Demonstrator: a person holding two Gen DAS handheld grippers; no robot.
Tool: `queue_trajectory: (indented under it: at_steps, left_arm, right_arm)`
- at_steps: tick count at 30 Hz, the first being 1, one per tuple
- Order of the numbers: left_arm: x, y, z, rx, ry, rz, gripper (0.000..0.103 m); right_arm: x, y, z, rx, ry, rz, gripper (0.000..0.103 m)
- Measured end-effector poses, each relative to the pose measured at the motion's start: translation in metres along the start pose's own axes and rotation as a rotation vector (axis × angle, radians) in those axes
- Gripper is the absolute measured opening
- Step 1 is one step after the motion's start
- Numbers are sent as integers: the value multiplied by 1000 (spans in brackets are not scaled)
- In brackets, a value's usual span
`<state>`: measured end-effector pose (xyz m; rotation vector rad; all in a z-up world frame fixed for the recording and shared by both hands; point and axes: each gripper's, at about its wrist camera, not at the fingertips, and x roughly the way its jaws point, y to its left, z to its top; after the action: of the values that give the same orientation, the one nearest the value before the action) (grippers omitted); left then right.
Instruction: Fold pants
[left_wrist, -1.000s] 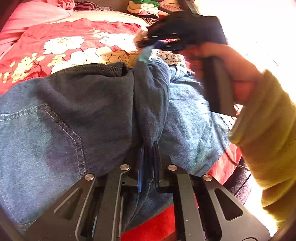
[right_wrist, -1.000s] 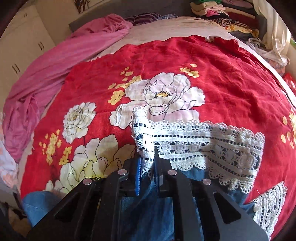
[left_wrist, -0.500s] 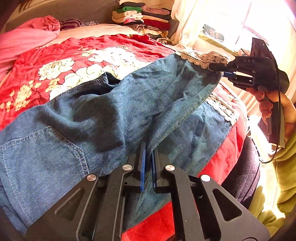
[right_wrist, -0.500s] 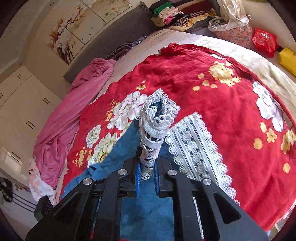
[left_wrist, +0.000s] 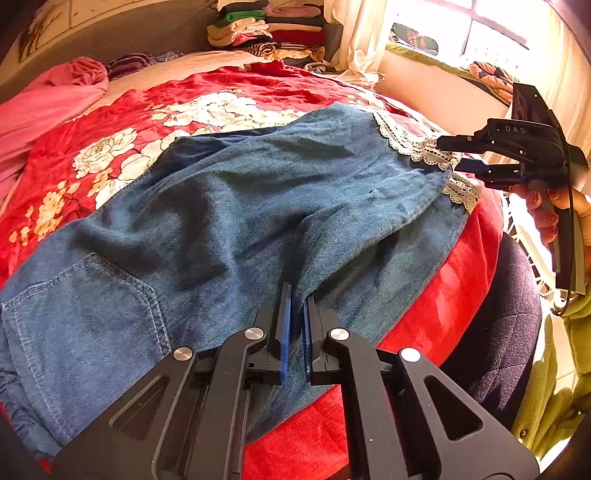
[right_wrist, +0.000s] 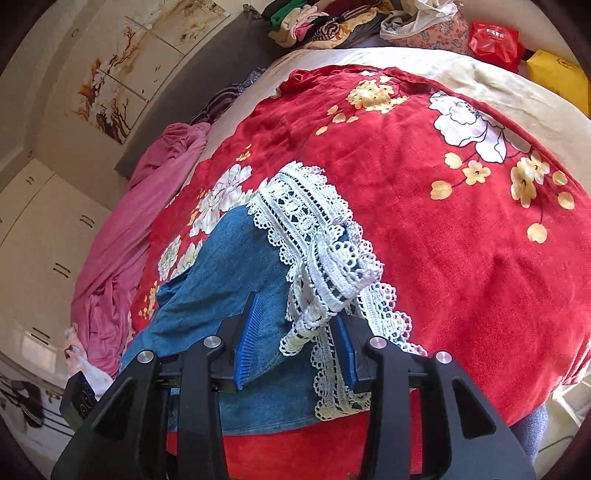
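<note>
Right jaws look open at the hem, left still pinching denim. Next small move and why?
Probably back the right gripper straight off the lace hem. Its jaws stand apart with the lace lying loose between them, and the upper leg of the jeans already lies over the lower one on the red blanket. The left gripper is shut on the denim edge, which should steady the fold.

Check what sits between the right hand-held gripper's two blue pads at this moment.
In the right wrist view, the pants' bunched white lace hem lies loose between the spread pads of the right hand-held gripper.
</note>
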<state>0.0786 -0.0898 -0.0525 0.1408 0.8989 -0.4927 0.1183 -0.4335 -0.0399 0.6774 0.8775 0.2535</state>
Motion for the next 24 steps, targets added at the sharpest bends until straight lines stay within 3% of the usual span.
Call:
queue_trajectory:
  at_steps: [2,10,14,24]
  left_arm:
    - [-6,1,1,6,-6,6,0]
    - [-40,-1,-8,66,-41,-25,0]
    - [-33,-8,-18,85,-7,-20,0]
    - [-18,-12,-26,97,35,-4,0]
  right_arm:
    - [-3,-7,2,9,-6,-2,12]
    - [-28,-3,-14,-37,9,11,11]
    - [-19,-14,-25,-28,55,-34,12]
    - [-18,-21,-31,-15,65,-54,11]
